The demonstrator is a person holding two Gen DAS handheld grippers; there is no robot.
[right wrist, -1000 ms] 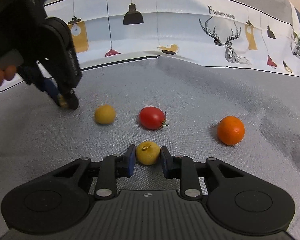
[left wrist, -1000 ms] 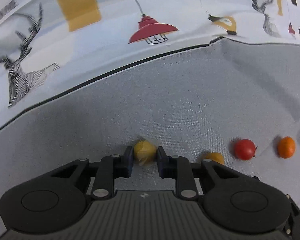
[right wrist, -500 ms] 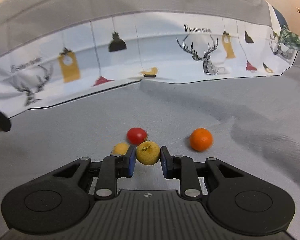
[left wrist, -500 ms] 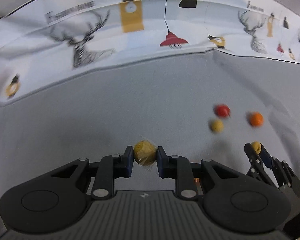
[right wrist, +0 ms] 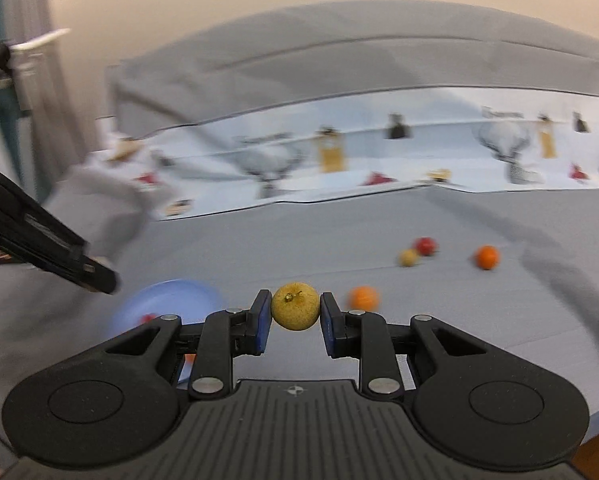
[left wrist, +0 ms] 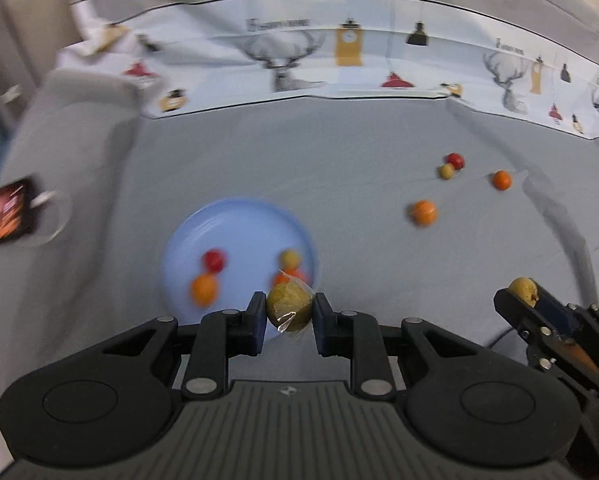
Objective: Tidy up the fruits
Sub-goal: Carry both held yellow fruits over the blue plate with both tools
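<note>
My left gripper (left wrist: pixel 289 312) is shut on a yellow fruit (left wrist: pixel 289 306) with a scrap of clear film on it, raised over the near right rim of a blue plate (left wrist: pixel 235 220). The plate holds a red tomato (left wrist: pixel 214 260), two orange fruits and a small yellow one. My right gripper (right wrist: pixel 295 314) is shut on another yellow fruit (right wrist: pixel 295 306), held above the grey cloth; it also shows at lower right in the left wrist view (left wrist: pixel 524 295). Loose on the cloth lie an orange (left wrist: pixel 423 212), a second orange (left wrist: pixel 501 179), a tomato (left wrist: pixel 455 160) and a yellow fruit (left wrist: pixel 446 171).
A white printed cloth (left wrist: pixel 359 60) with deer and lamps runs along the back of the grey surface. A phone (left wrist: pixel 5 214) with a lit screen lies at the far left. In the right wrist view the plate (right wrist: pixel 171 300) is at lower left, under the left gripper's dark body (right wrist: pixel 43 248).
Both grippers have risen and swung left with their yellow fruits. The blue plate has come into view under the left gripper. The loose fruits now look small and far to the right.
</note>
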